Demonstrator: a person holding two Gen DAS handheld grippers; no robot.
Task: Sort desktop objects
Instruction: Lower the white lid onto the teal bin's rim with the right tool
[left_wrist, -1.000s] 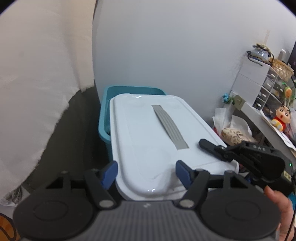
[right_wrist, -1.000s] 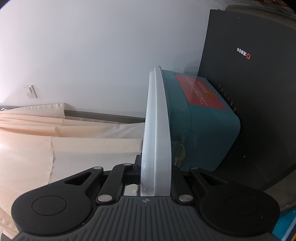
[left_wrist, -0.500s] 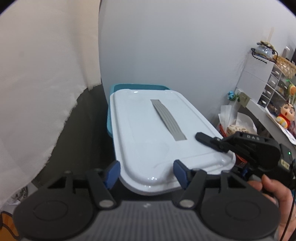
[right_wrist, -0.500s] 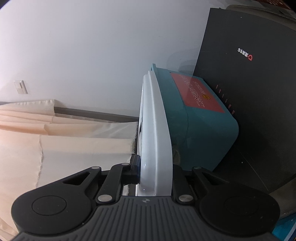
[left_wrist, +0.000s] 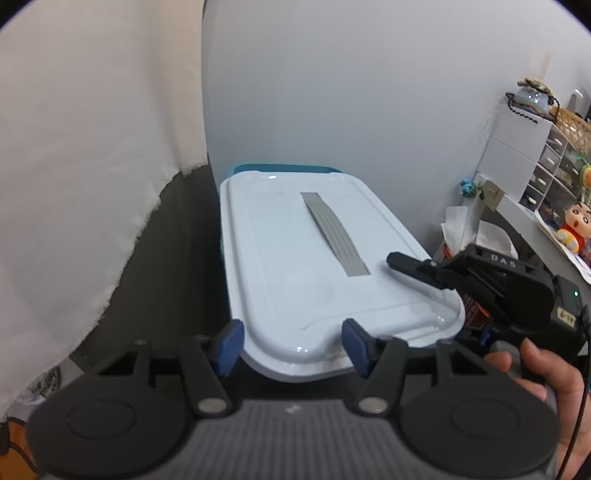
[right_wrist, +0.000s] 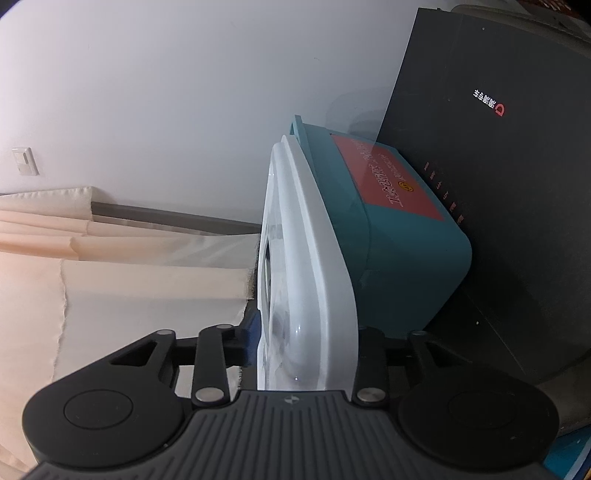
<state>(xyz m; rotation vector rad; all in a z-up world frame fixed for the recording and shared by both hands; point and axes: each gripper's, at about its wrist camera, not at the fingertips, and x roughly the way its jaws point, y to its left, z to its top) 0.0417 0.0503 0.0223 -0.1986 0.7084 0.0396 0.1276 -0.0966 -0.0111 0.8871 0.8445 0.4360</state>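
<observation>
The white lid (left_wrist: 314, 266) lies flat on the teal bin (right_wrist: 399, 236), its long axis running toward 12 o'clock. The right gripper (right_wrist: 306, 354) is clamped on the lid's near corner at 3 o'clock; the left gripper (left_wrist: 291, 343) has its jaws apart, straddling the near edge.

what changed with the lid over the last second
The white lid has been slid back over the teal storage box: a second ago the box's open rim showed along the lid's left side, now only a thin teal strip at the far end remains. The right gripper stays shut on the lid's edge. The left gripper stays open at the near rim, holding nothing.
</observation>
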